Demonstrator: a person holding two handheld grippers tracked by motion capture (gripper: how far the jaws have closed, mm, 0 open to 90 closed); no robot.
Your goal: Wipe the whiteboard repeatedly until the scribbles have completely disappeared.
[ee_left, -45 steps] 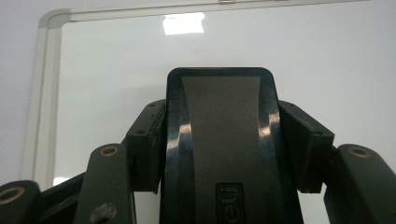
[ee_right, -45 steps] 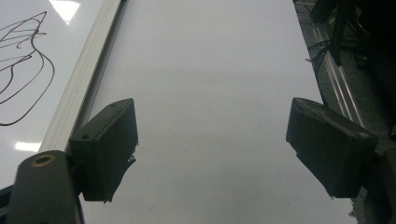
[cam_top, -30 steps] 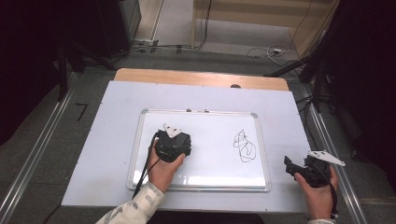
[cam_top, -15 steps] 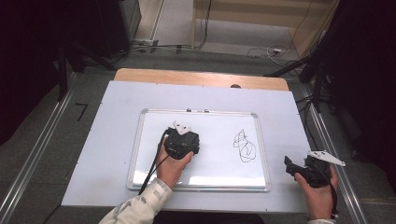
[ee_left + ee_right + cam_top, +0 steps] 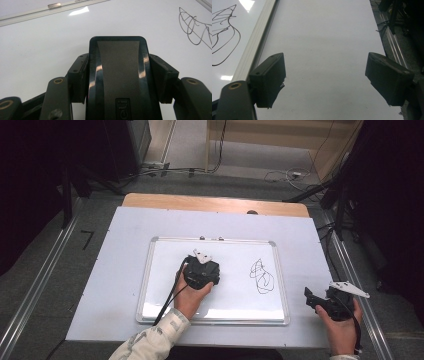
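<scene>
A framed whiteboard (image 5: 165, 270) lies flat on the white table, with a black pen scribble (image 5: 261, 276) on its right part. My left gripper (image 5: 201, 270) hovers over the board's middle, left of the scribble. In the left gripper view, my left gripper (image 5: 117, 77) is shut on a black eraser block (image 5: 117, 57), and the scribble (image 5: 192, 27) lies at the upper right. My right gripper (image 5: 312, 297) rests off the board's right edge. It (image 5: 325, 72) stands open over bare table, with the board's frame (image 5: 259, 42) and the scribble (image 5: 224, 32) to its left.
The white table top (image 5: 125, 245) surrounds the board, with a wooden strip (image 5: 200, 202) along its far edge. Metal rails (image 5: 350, 270) run along both sides of the table. Cables and dark stands lie on the floor beyond.
My left gripper has slid to the right across the board with the eraser, closer to the scribble. The right gripper has stayed put.
</scene>
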